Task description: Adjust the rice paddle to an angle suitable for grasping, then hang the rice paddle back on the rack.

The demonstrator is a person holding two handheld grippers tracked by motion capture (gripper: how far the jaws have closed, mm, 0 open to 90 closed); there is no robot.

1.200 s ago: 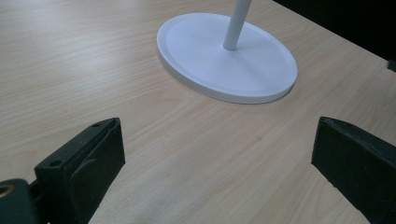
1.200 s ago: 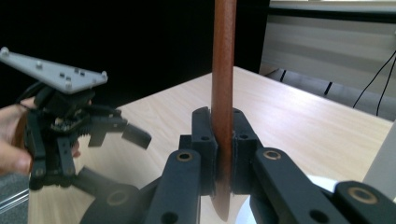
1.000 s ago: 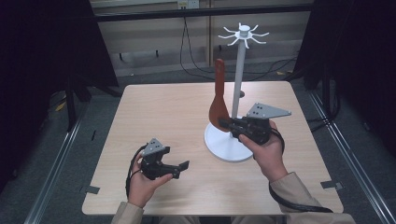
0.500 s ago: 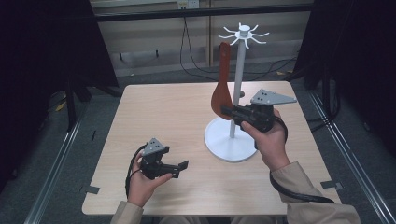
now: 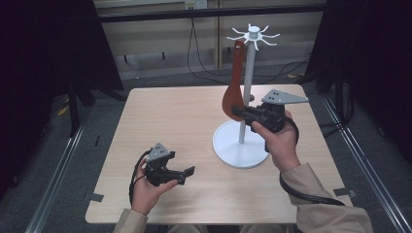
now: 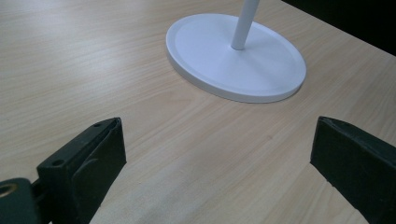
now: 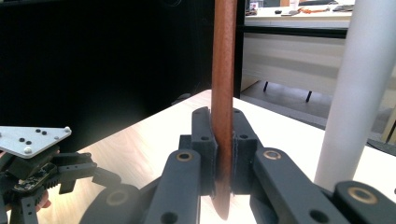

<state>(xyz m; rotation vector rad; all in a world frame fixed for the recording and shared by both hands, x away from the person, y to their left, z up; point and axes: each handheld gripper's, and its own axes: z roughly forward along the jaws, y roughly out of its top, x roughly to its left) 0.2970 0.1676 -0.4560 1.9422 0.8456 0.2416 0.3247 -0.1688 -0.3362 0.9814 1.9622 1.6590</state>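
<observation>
The right tongs (image 5: pixel 238 112) clamp a wooden spoon (image 5: pixel 234 82), handle up, just left of the stand's pole (image 5: pixel 247 92). Its tip sits just below the hooks (image 5: pixel 253 36). The left tongs (image 5: pixel 187 174) gape empty over the worktop (image 5: pixel 165 116).

Black claws (image 5: pixel 236 112) w/ grey plates, black cables, tan sleeves (image 5: pixel 323 204).

I see even overhead light on the table (image 5: pixel 175 126), with dark, murky edges left and right of the high view. My right gripper view blurs the near jaws and glares at the upper right
</observation>
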